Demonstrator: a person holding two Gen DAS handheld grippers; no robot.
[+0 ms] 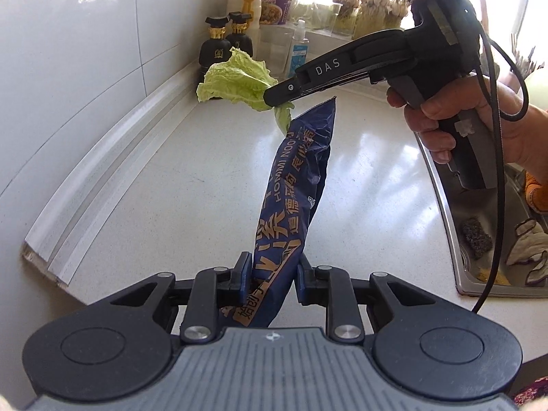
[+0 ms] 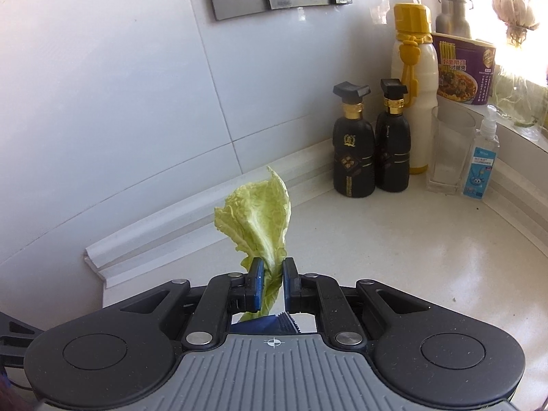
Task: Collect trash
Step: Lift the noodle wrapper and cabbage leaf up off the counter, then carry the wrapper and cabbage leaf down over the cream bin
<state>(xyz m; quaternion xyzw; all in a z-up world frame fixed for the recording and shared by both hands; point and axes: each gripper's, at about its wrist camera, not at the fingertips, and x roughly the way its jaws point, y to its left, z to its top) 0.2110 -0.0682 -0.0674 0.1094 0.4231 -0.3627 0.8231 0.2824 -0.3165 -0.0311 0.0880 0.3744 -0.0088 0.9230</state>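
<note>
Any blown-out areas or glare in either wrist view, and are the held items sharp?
Left wrist: window top right is blown out, sheen on the countertop; noodle wrapper is sharp, its print readable. Right wrist: upper right overexposed behind the garlic; cabbage leaf is crisp. Both show fisheye bending at edges.

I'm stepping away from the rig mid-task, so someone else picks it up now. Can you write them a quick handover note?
Left tongs: shut on the blue noodle wrapper, held up off the counter.
Right tongs: shut on the cabbage leaf, also lifted clear.
Done: both pieces of trash are picked up.
Left: carry both to a bin; none is in view. The bottles, glass and sanitizer in the corner are untouched. The sink on the right holds a scourer and scraps.
</note>
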